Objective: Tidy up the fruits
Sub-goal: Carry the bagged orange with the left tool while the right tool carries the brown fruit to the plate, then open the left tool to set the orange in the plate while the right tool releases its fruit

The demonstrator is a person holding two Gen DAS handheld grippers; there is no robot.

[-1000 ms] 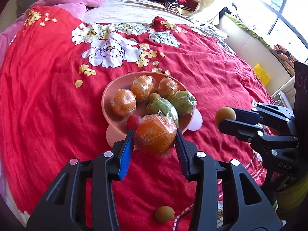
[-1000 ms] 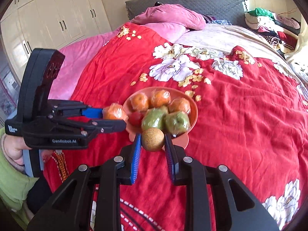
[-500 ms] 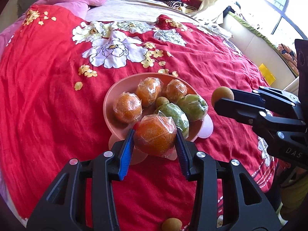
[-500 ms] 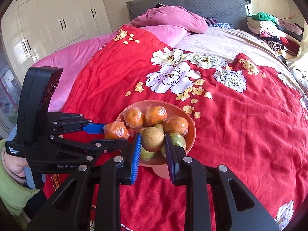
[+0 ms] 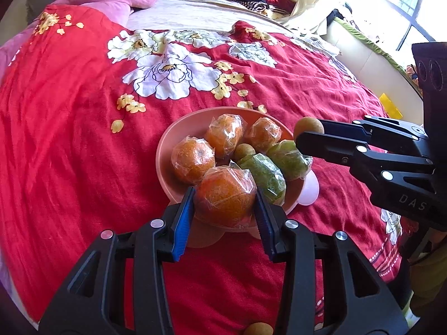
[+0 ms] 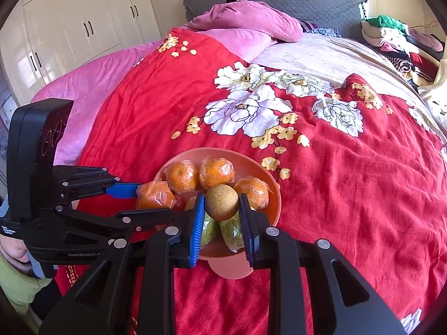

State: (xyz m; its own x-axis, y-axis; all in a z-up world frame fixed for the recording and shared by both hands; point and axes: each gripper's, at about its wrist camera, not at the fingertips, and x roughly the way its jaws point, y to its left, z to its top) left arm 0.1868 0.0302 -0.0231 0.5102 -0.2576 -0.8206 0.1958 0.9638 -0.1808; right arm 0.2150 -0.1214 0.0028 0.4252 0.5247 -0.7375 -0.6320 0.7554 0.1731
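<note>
Both pairs of jaws are closed on fruit: the left gripper [image 5: 225, 205] clamps a plastic-wrapped orange [image 5: 225, 196] between its blue pads, and the right gripper [image 6: 222, 217] pinches a small round brown fruit [image 6: 222, 201].

One bed fills the scene, spread with one red floral quilt [image 5: 69, 117]; a pink pillow [image 6: 245, 21] lies at its head and a heap of folded clothes [image 6: 396, 39] sits at the far side.

One salmon-pink footed bowl [image 5: 164, 156] stands on the quilt. The held orange hangs over its near rim, and the held brown fruit hangs over its right side in the left wrist view.

Inside the bowl lie three wrapped oranges [image 5: 193, 159], two wrapped green fruits [image 5: 265, 176] and one small brown fruit [image 5: 244, 150]. A red fruit [image 6: 180, 202] peeks between them in the right wrist view.

One more small brown fruit [image 5: 258, 329] lies on the quilt, well short of the bowl.
</note>
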